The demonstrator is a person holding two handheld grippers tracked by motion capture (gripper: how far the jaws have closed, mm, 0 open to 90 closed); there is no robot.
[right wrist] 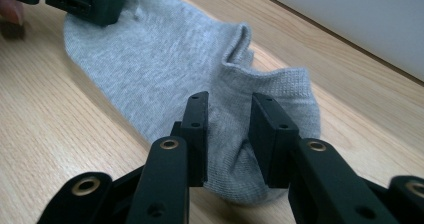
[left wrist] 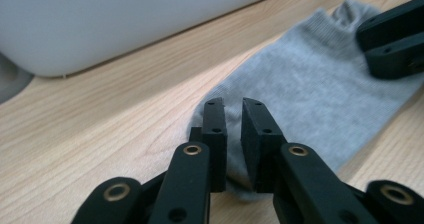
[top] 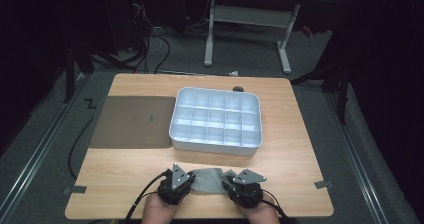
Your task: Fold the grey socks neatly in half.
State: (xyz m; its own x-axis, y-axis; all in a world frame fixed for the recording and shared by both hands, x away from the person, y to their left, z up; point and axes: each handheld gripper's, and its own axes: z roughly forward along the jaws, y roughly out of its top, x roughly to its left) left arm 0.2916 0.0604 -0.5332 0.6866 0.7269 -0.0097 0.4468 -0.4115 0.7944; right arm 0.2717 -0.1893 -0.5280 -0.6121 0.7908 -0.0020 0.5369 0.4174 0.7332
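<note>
The grey sock [top: 206, 180] lies flat on the table's [top: 295, 159] near edge, just in front of the white tray [top: 216, 120]. Your left gripper [left wrist: 234, 109], held low, pinches its toe end. Your right gripper [right wrist: 229, 109], level, straddles the cuff, jaws half-open, fabric bunched between.

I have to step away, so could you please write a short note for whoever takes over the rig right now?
Left gripper: fingers nearly together, pinching the toe end of the grey sock.
Right gripper: fingers astride the cuff end with a fold of fabric between them; a firm grip is not clear.
The sock lies flat on the table near the front edge, in front of the white compartment tray, whose cells look empty. A brown mat lies left of the tray.
Done: both ends reached.
Left: probably fold the sock and place it in the tray.
</note>
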